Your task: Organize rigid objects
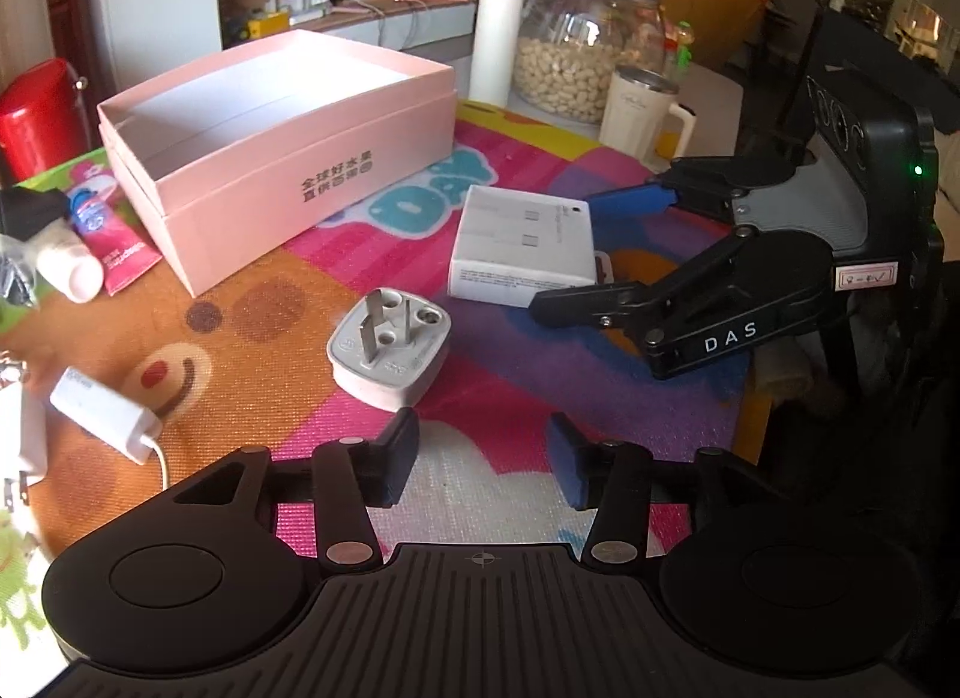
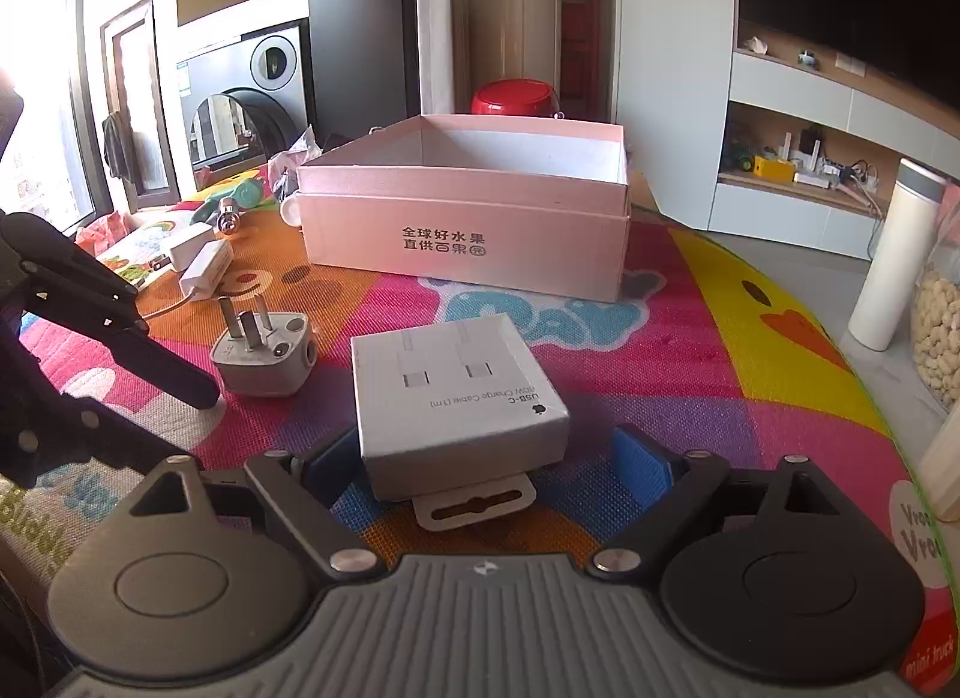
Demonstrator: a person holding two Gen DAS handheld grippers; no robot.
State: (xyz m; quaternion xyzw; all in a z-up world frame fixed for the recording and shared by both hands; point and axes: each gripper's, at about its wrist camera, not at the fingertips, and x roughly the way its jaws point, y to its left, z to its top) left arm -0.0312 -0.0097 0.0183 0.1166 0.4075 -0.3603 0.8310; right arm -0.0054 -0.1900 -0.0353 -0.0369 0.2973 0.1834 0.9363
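Observation:
A white cable box [image 2: 456, 392] lies on the colourful mat, also in the left wrist view [image 1: 522, 245]. My right gripper [image 2: 489, 461] is open with its blue-padded fingers on either side of the box's near end, not closed on it; it also shows in the left wrist view [image 1: 561, 254]. A grey plug adapter [image 1: 390, 347] lies prongs up just ahead of my left gripper [image 1: 483, 458], which is open and empty. The adapter also shows in the right wrist view [image 2: 264, 353]. An open pink box [image 1: 282, 152], empty inside, stands behind them, and shows in the right wrist view [image 2: 468, 206].
A white charger with cable [image 1: 105, 413] lies at the left. Tubes and a bottle [image 1: 90, 245] sit beside the pink box. A glass jar of nuts [image 1: 591, 35], a white flask [image 1: 495, 38] and a cream mug [image 1: 642, 113] stand at the back. A red pot [image 1: 36, 110] is far left.

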